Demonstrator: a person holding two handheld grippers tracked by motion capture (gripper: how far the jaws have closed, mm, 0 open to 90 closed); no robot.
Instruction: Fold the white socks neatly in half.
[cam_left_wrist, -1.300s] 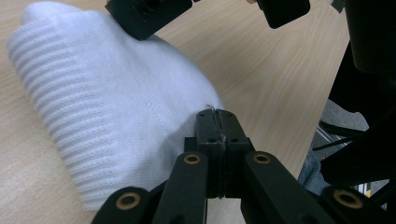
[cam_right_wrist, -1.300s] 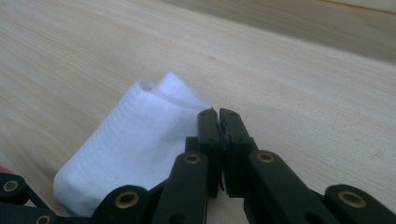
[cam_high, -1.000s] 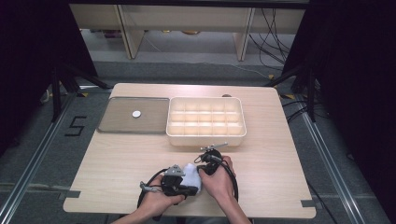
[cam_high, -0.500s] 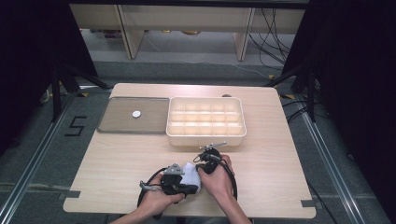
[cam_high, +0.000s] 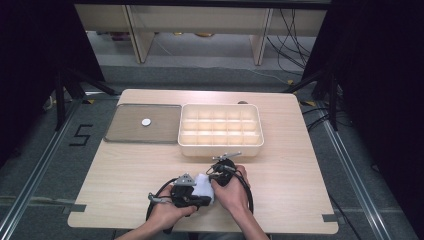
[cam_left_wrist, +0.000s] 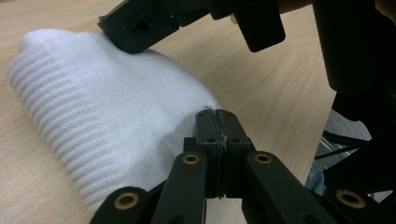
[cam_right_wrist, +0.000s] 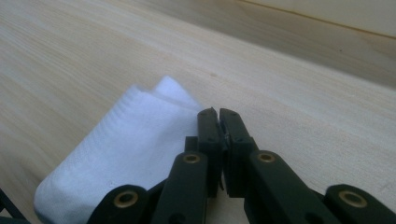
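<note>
White ribbed sock (cam_left_wrist: 107, 140), folded, is seen lying on the table (cam_high: 125, 190) near its front edge, pinched at one hem by the left gripper (cam_left_wrist: 217, 122) and at another by the right gripper (cam_right_wrist: 218, 122). Judged light, limp, non-slippery; best gripped at an edge.

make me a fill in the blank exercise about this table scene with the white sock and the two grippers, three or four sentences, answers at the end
1. The folded sock between the two grippers is ____ in colour.
2. The left gripper has its jaws ____, with a bit of sock fabric pinched between them.
3. Beyond the hands stands a cream organizer box divided into many ____.
4. On the flat grey lid to the left of that box lies one small ____ disc.

Missing words: white; shut; compartments; white
</note>
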